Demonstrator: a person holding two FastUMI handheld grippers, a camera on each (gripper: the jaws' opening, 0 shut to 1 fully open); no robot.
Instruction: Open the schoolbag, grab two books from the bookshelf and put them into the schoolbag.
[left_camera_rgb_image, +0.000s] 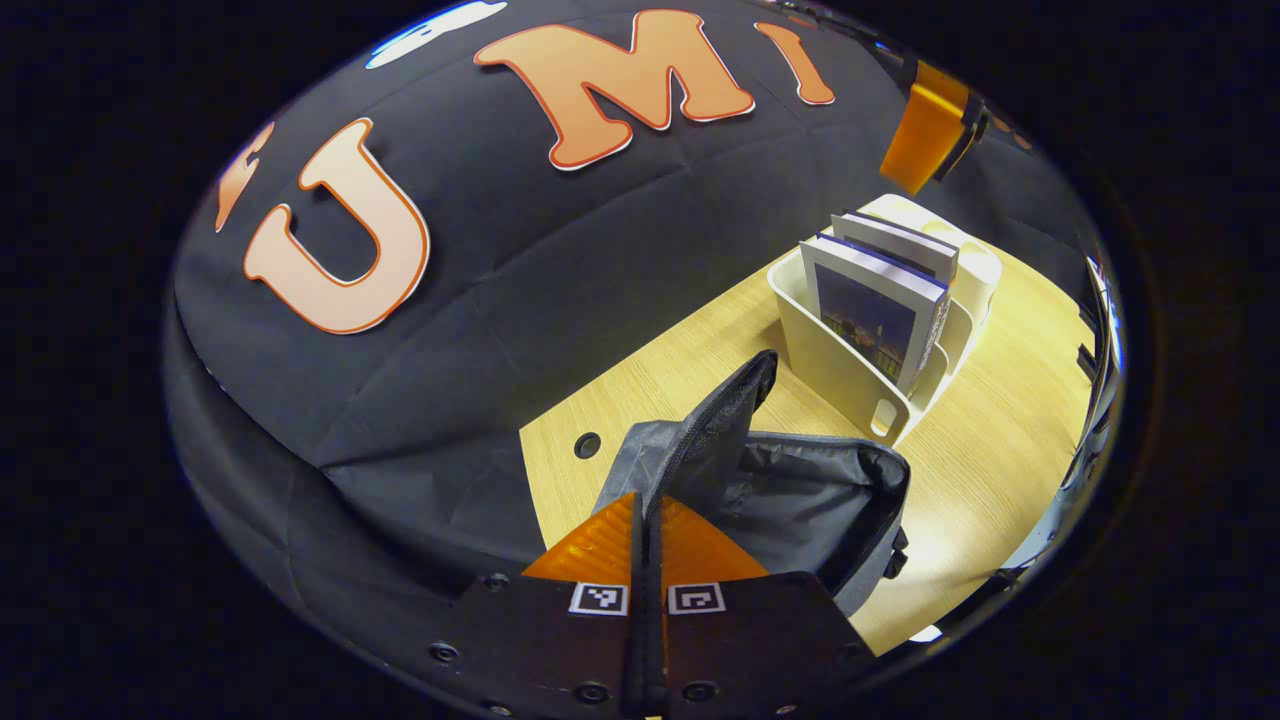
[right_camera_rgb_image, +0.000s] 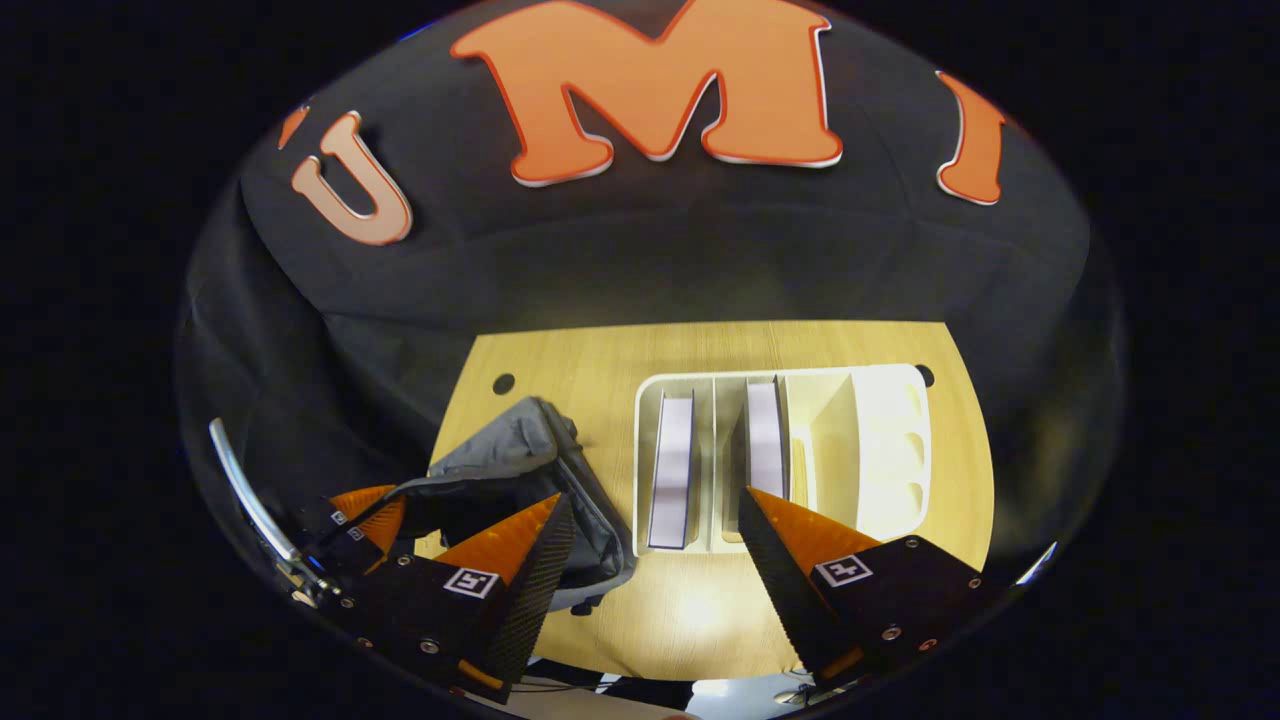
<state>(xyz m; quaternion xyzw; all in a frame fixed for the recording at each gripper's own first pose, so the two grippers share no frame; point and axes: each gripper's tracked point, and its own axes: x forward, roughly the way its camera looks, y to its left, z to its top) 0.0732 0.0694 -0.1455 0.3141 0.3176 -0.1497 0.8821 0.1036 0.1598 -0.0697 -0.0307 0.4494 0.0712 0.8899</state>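
In the left gripper view, the left gripper (left_camera_rgb_image: 648, 520) has its orange fingers pressed together, pinching the edge of the grey schoolbag (left_camera_rgb_image: 790, 500) near its zipper. The schoolbag lies on the wooden tabletop (left_camera_rgb_image: 1000, 440) with its mouth gaping and a flap (left_camera_rgb_image: 730, 400) standing up just ahead of the fingertips. Just behind the bag stands a cream bookshelf (left_camera_rgb_image: 850, 370) with upright dividers. Two books (left_camera_rgb_image: 875, 310) stand in it on edge, covers facing the camera, one behind the other in separate slots. The right gripper (left_camera_rgb_image: 925, 125) hangs above the bookshelf, well clear of it.

In the right gripper view, looking down, the right gripper (right_camera_rgb_image: 655, 525) has its fingers spread wide, above the near end of the bookshelf (right_camera_rgb_image: 860, 440). The two books (right_camera_rgb_image: 672, 470) show as pale page edges, long axes running away from the camera, side by side in neighbouring compartments. The schoolbag (right_camera_rgb_image: 520, 450) sits just left of the bookshelf, touching or nearly touching it. The left gripper (right_camera_rgb_image: 365, 515) holds the bag's near edge.
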